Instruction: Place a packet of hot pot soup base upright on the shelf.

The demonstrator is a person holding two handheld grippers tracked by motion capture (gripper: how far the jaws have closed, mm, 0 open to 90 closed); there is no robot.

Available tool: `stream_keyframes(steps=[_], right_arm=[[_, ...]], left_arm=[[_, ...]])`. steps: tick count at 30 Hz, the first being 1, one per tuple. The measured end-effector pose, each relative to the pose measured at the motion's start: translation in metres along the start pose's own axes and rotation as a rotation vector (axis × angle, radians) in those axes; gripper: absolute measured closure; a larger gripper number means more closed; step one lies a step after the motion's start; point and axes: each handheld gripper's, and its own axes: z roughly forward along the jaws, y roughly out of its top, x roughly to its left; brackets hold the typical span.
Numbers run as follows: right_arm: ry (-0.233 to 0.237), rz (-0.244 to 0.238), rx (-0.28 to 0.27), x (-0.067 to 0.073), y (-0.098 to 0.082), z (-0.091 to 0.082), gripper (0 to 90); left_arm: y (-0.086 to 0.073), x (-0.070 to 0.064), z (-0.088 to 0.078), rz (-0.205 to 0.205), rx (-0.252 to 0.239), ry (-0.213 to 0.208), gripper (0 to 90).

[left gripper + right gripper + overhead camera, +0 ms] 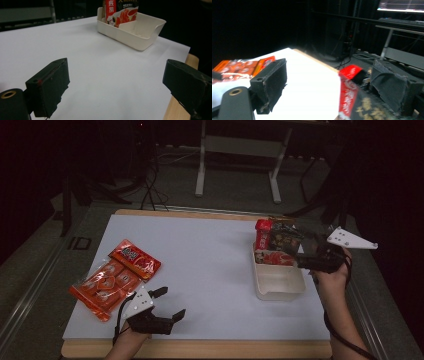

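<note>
Hidden or unclear: the room beyond the table (210,245) is dark; the print on the packets is too small to read; the right gripper view is blurred at its lower edge.
Tray (280,281): white, at the right of the table, its near part bare; the far part holds upright packets.
Packets in tray (274,241): red and dark, standing at the far end; in the right gripper view their tops sit low between the jaws, nearer the right one, touching neither as far as can be told.
Right gripper (300,254): just over the tray's right side, beside the packets; jaws spread wide, holding nothing.
Left gripper (169,304): near left edge of the table, jaws wide apart over bare white surface, nothing between them.
Flat packets (116,276): orange-red, lying at the left, just beyond the left gripper, well apart from the tray.
Surroundings: a metal frame (239,157) stands on the floor beyond the far edge.
</note>
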Motion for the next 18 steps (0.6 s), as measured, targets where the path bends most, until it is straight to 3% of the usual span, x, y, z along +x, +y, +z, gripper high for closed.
stream_keyframes(steps=[3,6,9,13,18], right_arm=[[0.041,0.014,-0.008,0.011,-0.007,-0.002,14.1],[0.067,0.025,-0.014,0.021,-0.013,-0.005,14.1],[0.076,-0.001,0.012,0.034,-0.021,-0.006,14.6],[0.124,0.012,-0.002,0.047,-0.031,-0.008,13.4],[0.158,0.003,-0.006,0.054,-0.036,-0.011,14.6]], left_arm=[[0.003,0.002,-0.003,-0.012,0.019,0.015,7.7],[0.004,0.006,-0.007,-0.03,0.01,-0.015,7.7],[0.007,0.008,-0.011,-0.007,0.007,-0.005,10.1],[0.01,0.013,-0.018,-0.001,-0.008,-0.013,17.5],[0.013,0.019,-0.03,0.022,-0.028,0.029,34.8]])
